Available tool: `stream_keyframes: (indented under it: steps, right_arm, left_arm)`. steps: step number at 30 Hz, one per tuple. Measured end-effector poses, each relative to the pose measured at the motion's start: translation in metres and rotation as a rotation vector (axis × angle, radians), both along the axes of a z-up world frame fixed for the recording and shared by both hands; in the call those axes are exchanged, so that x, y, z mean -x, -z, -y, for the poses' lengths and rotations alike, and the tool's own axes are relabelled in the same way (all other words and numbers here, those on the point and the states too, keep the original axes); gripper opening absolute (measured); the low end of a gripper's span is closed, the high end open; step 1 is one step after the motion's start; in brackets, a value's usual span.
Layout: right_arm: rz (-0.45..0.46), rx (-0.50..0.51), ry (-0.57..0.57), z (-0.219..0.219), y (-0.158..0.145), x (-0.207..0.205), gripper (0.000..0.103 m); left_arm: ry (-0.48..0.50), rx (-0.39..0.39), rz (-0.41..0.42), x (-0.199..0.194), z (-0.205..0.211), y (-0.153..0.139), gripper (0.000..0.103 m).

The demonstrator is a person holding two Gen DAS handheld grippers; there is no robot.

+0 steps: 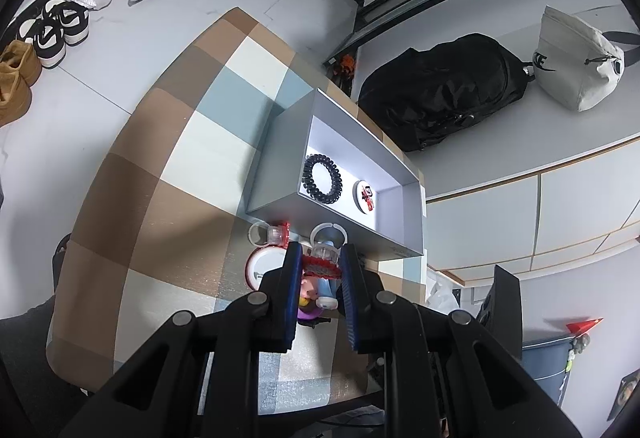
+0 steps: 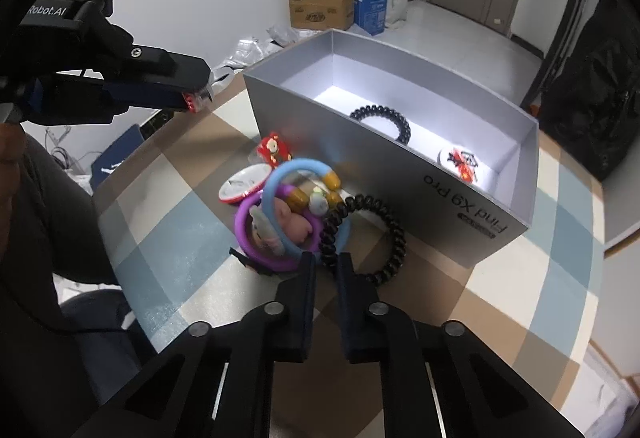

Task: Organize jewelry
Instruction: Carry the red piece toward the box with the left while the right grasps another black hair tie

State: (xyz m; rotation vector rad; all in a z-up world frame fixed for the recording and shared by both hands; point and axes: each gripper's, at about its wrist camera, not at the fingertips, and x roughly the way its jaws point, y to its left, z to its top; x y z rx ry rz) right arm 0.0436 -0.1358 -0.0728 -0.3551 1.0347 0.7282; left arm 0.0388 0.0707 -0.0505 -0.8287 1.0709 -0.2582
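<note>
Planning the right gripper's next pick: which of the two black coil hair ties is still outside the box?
The black coil tie lying on the tablecloth against the grey box front wall, beside the right gripper. The other coil tie already lies inside the box.

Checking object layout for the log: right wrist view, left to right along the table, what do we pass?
left gripper shut on a red ring → white-and-red badge → purple ring → black spiral hair tie outside the box → badge in the grey box
</note>
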Motion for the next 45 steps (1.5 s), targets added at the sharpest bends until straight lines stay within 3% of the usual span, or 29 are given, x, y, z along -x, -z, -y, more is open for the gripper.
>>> stream_keyframes:
  steps: [2,16,18,21,22,23,25,29,31,33,35,38,45]
  right_arm:
    - [-0.026,-0.02,0.016,0.005,-0.001,-0.004,0.0]
    - [-0.085,-0.182,0.112,0.03,-0.021,-0.013,0.0]
    - [-0.06,-0.179,0.118,0.031,-0.024,-0.012,0.0]
    - [-0.031,-0.092,0.044,0.019,-0.02,-0.007,0.004]
    - [-0.01,-0.05,0.014,0.013,-0.018,-0.003,0.011]
    - [0.016,-0.008,-0.012,0.008,-0.015,0.001,0.029]
    - [0.044,0.049,-0.063,-0.001,-0.007,0.009,0.047]
    - [0.135,0.158,-0.123,-0.018,0.005,0.017,0.046]
    - [0.142,0.151,-0.12,-0.018,0.006,0.015,0.046]
    - [0.132,0.142,-0.103,-0.015,0.004,0.011,0.036]
    - [0.122,0.139,-0.071,-0.009,0.001,0.006,0.019]
    - [0.052,0.061,-0.032,0.001,-0.005,-0.001,0.009]
    - [0.022,-0.087,0.059,0.023,-0.031,-0.008,0.007]
  left_arm:
    - [0.001,-0.002,0.001,0.0,0.001,0.0,0.014]
    - [-0.005,-0.014,0.017,0.003,0.002,-0.003,0.014]
    - [-0.005,-0.014,0.026,0.002,0.004,-0.005,0.014]
    - [-0.006,-0.009,0.04,0.002,0.004,-0.007,0.014]
    - [-0.004,-0.009,0.044,0.001,0.004,-0.008,0.014]
    - [-0.003,-0.01,0.05,0.002,0.004,-0.01,0.014]
    - [-0.001,-0.011,0.055,0.002,0.004,-0.011,0.014]
    - [-0.002,-0.007,0.053,0.001,0.004,-0.01,0.014]
    - [0.0,-0.009,0.053,0.0,0.004,-0.009,0.014]
    - [0.006,-0.009,0.055,0.001,0.004,-0.01,0.014]
    - [0.01,-0.012,0.059,0.0,0.006,-0.011,0.014]
    - [0.02,-0.014,0.073,-0.001,0.01,-0.016,0.014]
    - [0.047,-0.042,0.12,-0.006,0.023,-0.03,0.014]
